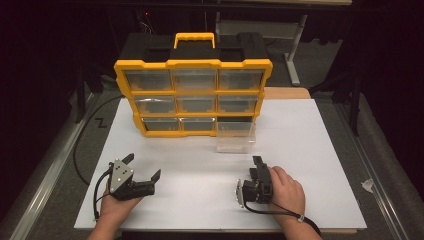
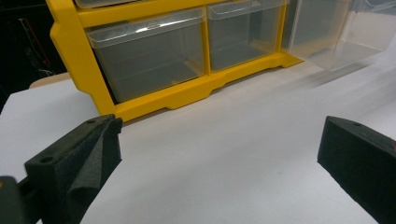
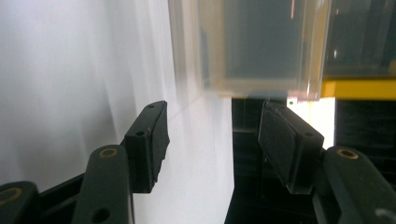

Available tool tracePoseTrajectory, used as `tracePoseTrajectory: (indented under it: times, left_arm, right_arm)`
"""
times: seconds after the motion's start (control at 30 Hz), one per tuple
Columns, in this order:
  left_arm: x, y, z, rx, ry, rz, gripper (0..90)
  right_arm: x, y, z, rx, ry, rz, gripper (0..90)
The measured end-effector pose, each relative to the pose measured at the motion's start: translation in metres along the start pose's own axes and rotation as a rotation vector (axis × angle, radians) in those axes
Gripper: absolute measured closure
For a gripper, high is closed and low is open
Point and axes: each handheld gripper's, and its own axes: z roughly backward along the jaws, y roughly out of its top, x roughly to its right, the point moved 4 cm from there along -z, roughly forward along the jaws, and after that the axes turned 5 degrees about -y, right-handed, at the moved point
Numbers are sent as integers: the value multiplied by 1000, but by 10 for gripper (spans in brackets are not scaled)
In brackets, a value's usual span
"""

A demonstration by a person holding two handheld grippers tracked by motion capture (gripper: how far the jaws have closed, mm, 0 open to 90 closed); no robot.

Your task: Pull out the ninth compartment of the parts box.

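Note:
A yellow organiser (image 1: 145,64) with clear drawers stands upright at the back of the white board (image 1: 200,200). One clear drawer (image 1: 235,136) is out of its bottom right slot and rests on the board in front of it. My left gripper (image 1: 145,167) lies low at the front left, open and empty, facing the organiser (image 2: 154,100) with the loose drawer (image 2: 327,32) off to its right. My right gripper (image 1: 257,165) is at the front right, rolled on its side. Its jaws (image 3: 215,121) stand apart with nothing between them, a little short of the drawer (image 3: 261,46).
The board's front edge runs just under both hands. A metal rail (image 1: 45,175) borders the left side and another (image 1: 380,175) the right. A cable (image 1: 80,145) loops off the board at the left. Dark floor and a stand's legs lie behind the organiser.

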Motion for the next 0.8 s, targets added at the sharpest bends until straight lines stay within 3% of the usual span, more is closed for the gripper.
tracePoseTrajectory:
  times: [0.27,0.47,0.8]
  left_arm:
    - [1,-1,-1,-6,0,-4,3]
    - [2,-2,-3,-17,0,-8,3]
    - [3,-1,-2,-15,1,-12,3]
  right_arm:
    - [-1,-33,4,-16,9,-20,403]
    - [-4,-36,2,-22,51,-33,380]
    - [-2,-38,5,-21,31,-26,333]
